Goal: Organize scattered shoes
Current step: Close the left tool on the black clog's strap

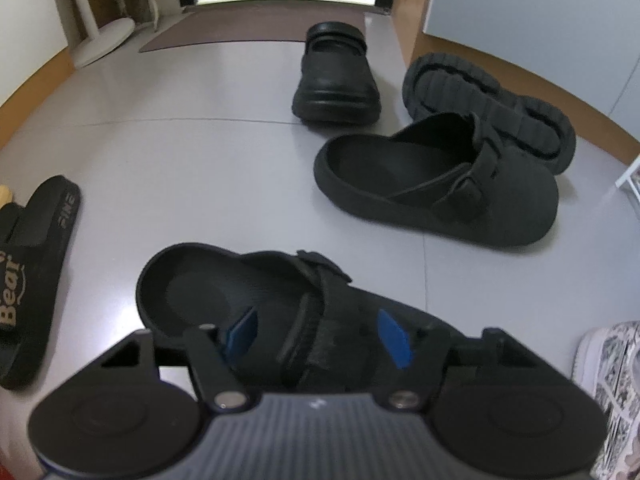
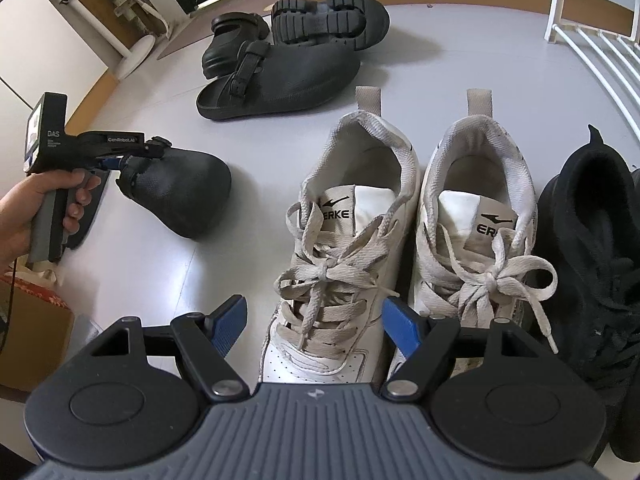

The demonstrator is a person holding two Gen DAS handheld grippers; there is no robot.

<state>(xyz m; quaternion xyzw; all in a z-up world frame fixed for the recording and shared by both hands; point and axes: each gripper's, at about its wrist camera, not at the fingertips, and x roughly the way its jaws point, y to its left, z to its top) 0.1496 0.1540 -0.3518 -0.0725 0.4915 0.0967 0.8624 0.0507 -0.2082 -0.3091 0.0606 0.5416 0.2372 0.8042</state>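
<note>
Black rubber clog (image 1: pixel 280 304) at the bottom centre of the left wrist view sits between the blue pads of the left hand-held gripper (image 1: pixel 318 334); one pad (image 1: pixel 242 334) is inside the heel opening, the other (image 1: pixel 394 338) lies over the upper beyond the buckle strap. Whether the pads press on it cannot be told from this view. The right wrist view shows the same clog (image 2: pixel 176 196) at centre left with its toe tilted off the grey floor (image 2: pixel 240 152), a person's hand (image 2: pixel 44 208) on the tool's grip, so it reads as a hold on the strap area, probably firm. Step in hand, by judgement: picking up this clog to pair it. Its likely mate (image 1: pixel 436 184) lies at right centre of the left view, upright, leaning against an overturned chunky-soled shoe (image 1: pixel 492 108); another black clog (image 1: pixel 336 76) stands farther up. The right hand-held gripper (image 2: pixel 314 330) hangs wide and empty above the left of two white lace-up sneakers (image 2: pixel 348 240), already side by side next to a black sneaker (image 2: pixel 596 240) at the right edge. Next move calls for carrying the clog clear of the floor and setting it down beside its mate, toes aligned, without knocking the slide sandal (image 1: pixel 36 276) at the left edge.
</note>
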